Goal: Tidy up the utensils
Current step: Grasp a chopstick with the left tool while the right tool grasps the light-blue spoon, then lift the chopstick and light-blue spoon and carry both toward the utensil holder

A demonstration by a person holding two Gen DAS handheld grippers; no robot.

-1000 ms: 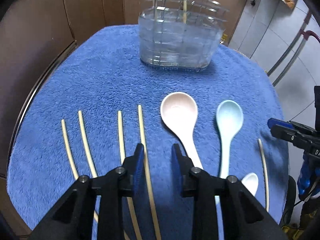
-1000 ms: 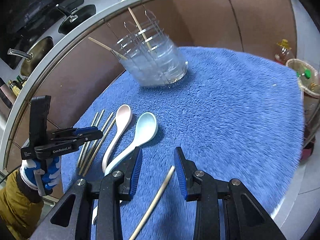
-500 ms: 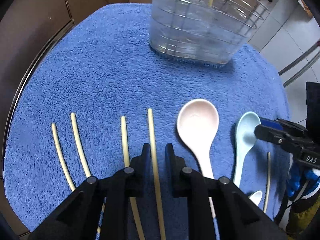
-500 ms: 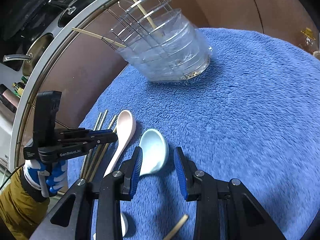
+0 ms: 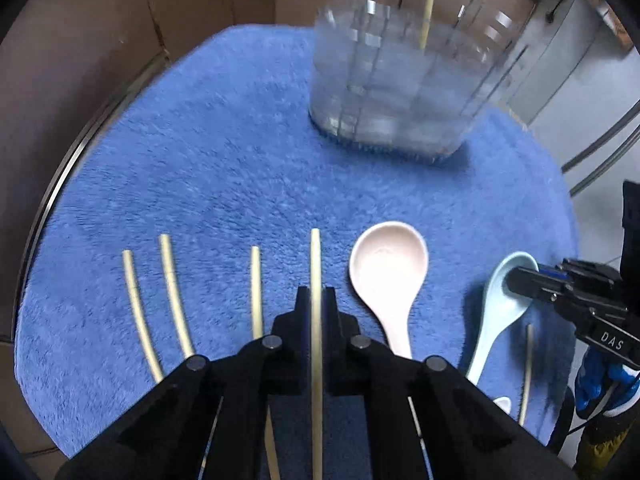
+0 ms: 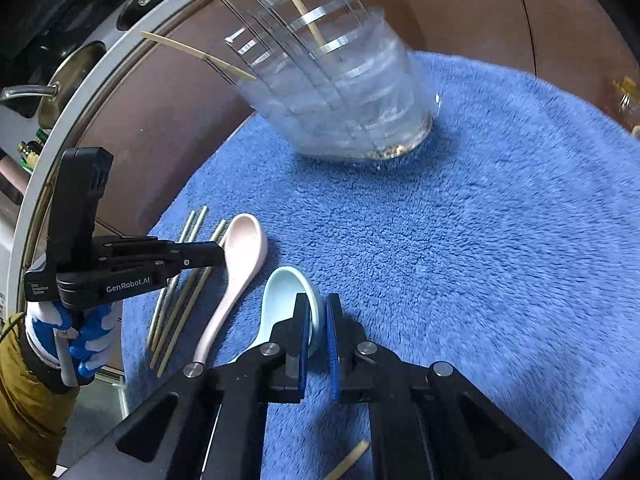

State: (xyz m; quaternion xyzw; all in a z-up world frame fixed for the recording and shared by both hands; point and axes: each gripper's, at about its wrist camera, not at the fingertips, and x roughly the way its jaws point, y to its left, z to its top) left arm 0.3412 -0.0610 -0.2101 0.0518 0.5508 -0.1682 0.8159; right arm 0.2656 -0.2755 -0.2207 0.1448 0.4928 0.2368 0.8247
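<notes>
Wooden chopstick (image 5: 315,264) sits pinched in your left gripper (image 5: 315,294), while your right gripper (image 6: 318,316) clamps the blue spoon (image 6: 286,300) bowl at 6 o'clock.

Motion blur smears the clear utensil holder (image 5: 404,92) in both views; the left claw (image 5: 316,300) covers the gripped chopstick's (image 5: 315,256) lower length; the blue spoon's (image 6: 280,300) rim sits behind the right claw (image 6: 318,312).

Probably a home kitchen: pans (image 6: 76,80) on a stove beside brown cabinets (image 6: 472,12), tiled floor (image 5: 568,92).
</notes>
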